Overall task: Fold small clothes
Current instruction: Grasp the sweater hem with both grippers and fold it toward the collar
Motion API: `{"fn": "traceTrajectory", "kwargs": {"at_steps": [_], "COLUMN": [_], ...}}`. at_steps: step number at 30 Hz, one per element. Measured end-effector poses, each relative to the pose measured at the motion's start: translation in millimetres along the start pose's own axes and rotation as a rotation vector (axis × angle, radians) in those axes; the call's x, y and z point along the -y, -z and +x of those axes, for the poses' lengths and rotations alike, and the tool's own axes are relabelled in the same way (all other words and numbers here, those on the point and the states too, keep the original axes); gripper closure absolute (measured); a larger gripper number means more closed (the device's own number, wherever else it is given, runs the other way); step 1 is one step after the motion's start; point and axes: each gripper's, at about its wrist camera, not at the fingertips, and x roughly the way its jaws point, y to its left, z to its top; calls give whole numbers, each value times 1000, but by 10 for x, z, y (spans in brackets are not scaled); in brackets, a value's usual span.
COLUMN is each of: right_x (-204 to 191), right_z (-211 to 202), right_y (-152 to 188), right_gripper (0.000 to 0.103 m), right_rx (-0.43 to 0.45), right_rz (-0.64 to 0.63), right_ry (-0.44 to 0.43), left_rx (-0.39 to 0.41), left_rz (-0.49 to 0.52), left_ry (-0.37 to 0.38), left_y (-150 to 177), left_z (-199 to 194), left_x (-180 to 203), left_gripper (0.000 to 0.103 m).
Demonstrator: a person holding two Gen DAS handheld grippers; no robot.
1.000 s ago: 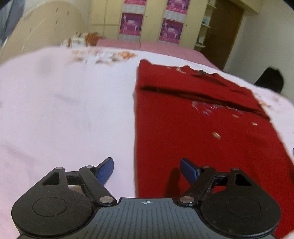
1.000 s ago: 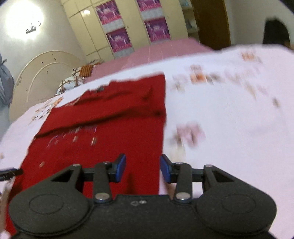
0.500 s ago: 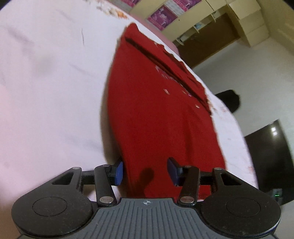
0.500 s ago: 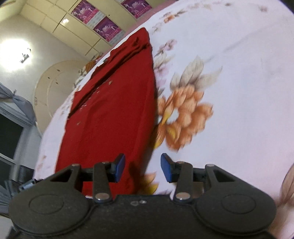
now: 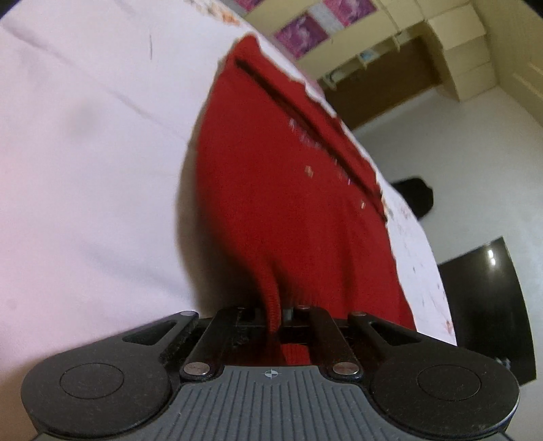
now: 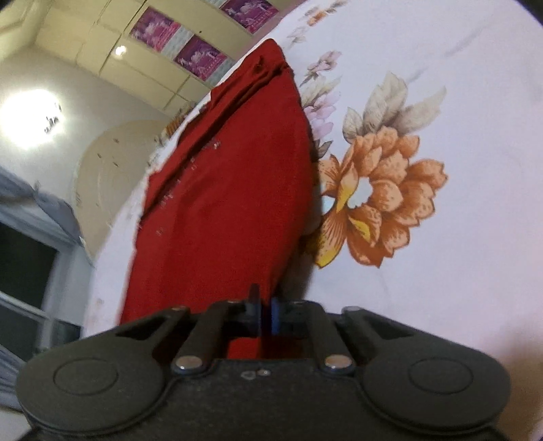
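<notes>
A red garment point(image 5: 288, 190) lies flat on a white floral bedsheet point(image 5: 85, 152), its far end folded over. My left gripper point(image 5: 275, 313) is shut on the garment's near left corner, and the ribbed hem bunches between the jaws. In the right wrist view the same red garment point(image 6: 230, 190) stretches away from me. My right gripper point(image 6: 266, 313) is shut on its near right corner, with the blue pads pressed together on the cloth.
The bedsheet point(image 6: 441, 101) has a large orange flower print point(image 6: 376, 200) right of the garment. A wardrobe with purple posters point(image 5: 302, 32) stands behind the bed. A dark object point(image 5: 415, 195) sits on the floor beyond the bed. A window point(image 6: 23, 278) shows at left.
Both grippers dropped to the garment's near corners and closed on the cloth; one second ago they hovered open above it. The near hem now bunches in the left gripper.
</notes>
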Motion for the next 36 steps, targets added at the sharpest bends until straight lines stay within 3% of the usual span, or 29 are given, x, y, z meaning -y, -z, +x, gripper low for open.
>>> {"fn": "traceTrajectory", "kwargs": {"at_steps": [5, 9, 11, 13, 14, 15, 19, 22, 27, 28, 36], "right_x": [-252, -404, -353, -173, -65, 15, 63, 66, 70, 51, 20], "right_z": [-346, -605, -539, -292, -151, -95, -161, -107, -76, -89, -273], "right_y": [-38, -105, -96, -33, 8, 44, 56, 40, 11, 22, 48], "right_gripper": [98, 98, 98, 98, 98, 97, 77, 75, 84, 98, 98], "right_rx": [114, 181, 161, 77, 27, 12, 27, 8, 14, 15, 88], "right_rz": [-111, -190, -202, -178, -152, -123, -63, -86, -94, -108, -124], "right_ry": [-18, -53, -45, 29, 94, 103, 26, 20, 16, 28, -11], "left_rx": [116, 86, 23, 52, 58, 57, 56, 64, 68, 70, 106], "left_rz": [67, 64, 51, -31, -51, -44, -46, -53, -81, -71, -28], "left_ry": [59, 15, -57, -10, -7, -14, -16, -16, -12, -16, -23], "left_y": [-56, -17, 88, 150, 146, 142, 87, 97, 222, 228, 209], "left_z": [-402, -361, -174, -159, -170, -171, -132, -121, -216, -218, -288], "left_x": [203, 92, -61, -194, -205, -191, -179, -157, -270, -260, -143], "left_gripper": [99, 100, 100, 100, 99, 99, 99, 99, 99, 99, 100]}}
